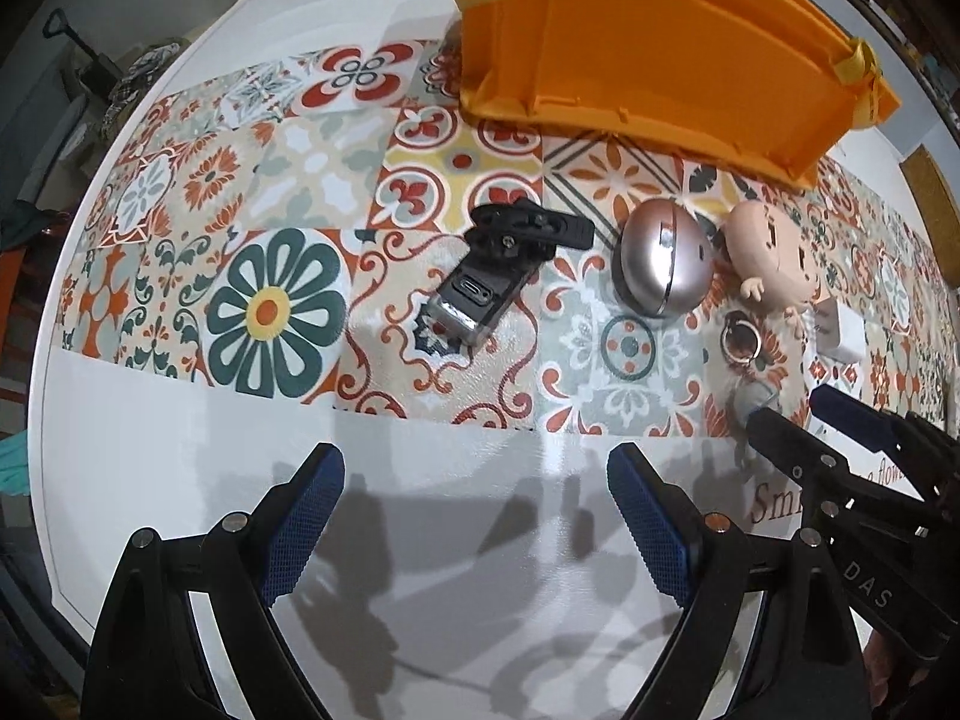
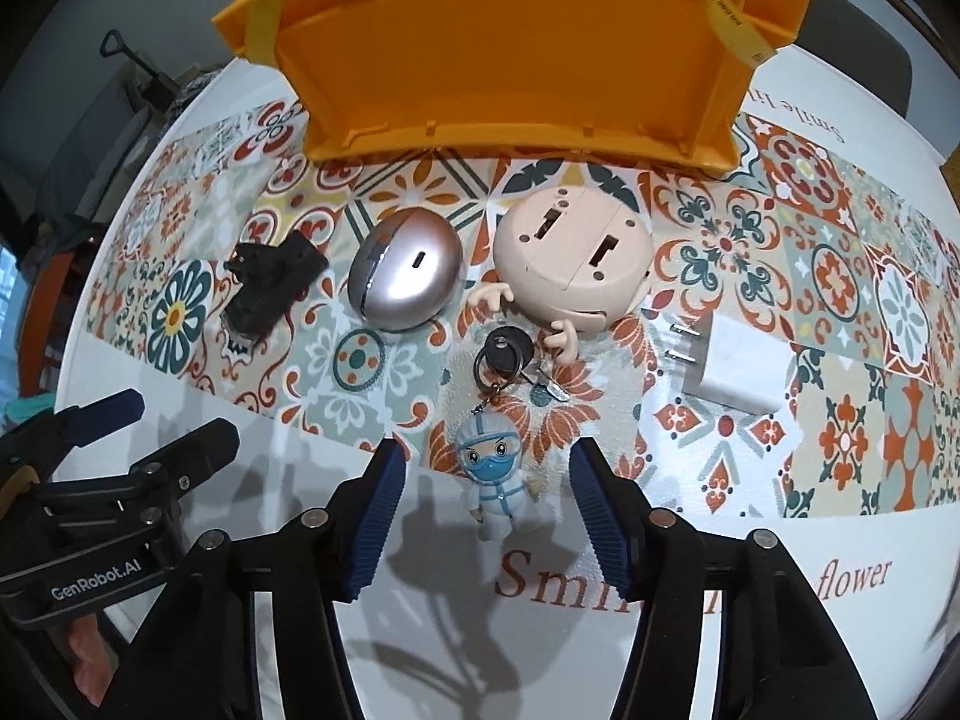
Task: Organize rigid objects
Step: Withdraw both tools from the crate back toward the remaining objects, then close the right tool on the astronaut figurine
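Observation:
A small masked figure in a white suit (image 2: 492,480), a key fob, lies on the table between the fingers of my right gripper (image 2: 487,456). Its jaws stand apart on either side of it, and the pads do not touch it. Its ring and black key (image 2: 504,351) lie just beyond. My left gripper (image 1: 474,462) hangs open over bare white table with nothing between its fingers. Ahead of it lie a black clip-on device (image 1: 498,264) and a shiny pink egg-shaped case (image 1: 663,258). An orange basket (image 2: 510,60) stands at the far side.
A peach doll head (image 2: 576,246) lies face down beside the egg-shaped case (image 2: 405,276). A white plug charger (image 2: 732,366) lies to the right. All rest on a patterned tile mat (image 2: 840,438) on a round white table (image 1: 150,450). The left gripper (image 2: 138,414) shows at the right wrist view's left edge.

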A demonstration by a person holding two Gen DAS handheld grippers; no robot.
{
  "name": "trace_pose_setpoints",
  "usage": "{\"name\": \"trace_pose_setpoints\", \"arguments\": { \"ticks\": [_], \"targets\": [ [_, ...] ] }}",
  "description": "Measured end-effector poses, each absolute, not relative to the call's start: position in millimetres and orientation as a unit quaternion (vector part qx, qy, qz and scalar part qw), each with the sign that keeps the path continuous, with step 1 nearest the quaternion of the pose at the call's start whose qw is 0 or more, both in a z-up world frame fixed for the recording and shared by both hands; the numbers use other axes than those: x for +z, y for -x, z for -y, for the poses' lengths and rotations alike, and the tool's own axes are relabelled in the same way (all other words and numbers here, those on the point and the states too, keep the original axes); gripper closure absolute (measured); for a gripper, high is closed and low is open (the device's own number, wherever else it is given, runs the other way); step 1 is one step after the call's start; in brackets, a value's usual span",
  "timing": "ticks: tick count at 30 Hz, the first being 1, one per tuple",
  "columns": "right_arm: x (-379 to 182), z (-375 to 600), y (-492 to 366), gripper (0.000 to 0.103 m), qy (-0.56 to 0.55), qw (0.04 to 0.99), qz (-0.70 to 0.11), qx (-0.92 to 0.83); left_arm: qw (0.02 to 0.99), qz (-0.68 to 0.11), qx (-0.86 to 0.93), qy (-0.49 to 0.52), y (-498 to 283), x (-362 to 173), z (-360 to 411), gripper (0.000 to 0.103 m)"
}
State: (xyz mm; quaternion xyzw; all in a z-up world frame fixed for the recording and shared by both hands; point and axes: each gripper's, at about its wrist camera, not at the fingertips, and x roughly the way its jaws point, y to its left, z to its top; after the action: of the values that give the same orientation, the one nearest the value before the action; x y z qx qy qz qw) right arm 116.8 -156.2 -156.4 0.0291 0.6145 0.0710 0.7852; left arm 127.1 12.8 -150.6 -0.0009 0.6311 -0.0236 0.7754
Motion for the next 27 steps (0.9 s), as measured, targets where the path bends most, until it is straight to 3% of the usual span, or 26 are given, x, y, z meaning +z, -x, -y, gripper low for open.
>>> {"name": "trace_pose_setpoints", "arguments": {
  "ticks": [19,23,27],
  "targets": [
    [-185,142,-127,0.062,-0.012,0.777,-0.626,0.071,0.762,-0.646,-0.034,0.003,-128,-176,-9,0.013],
    [-185,139,-128,0.072,-0.014,0.782,-0.619,0.069,0.765,-0.643,-0.038,-0.002,-127,-178,-14,0.013],
    [-184,140,-127,0.076,-0.021,0.788,-0.612,0.064,0.766,-0.641,-0.045,-0.001,-128,-177,-18,0.013]
  ]
}}
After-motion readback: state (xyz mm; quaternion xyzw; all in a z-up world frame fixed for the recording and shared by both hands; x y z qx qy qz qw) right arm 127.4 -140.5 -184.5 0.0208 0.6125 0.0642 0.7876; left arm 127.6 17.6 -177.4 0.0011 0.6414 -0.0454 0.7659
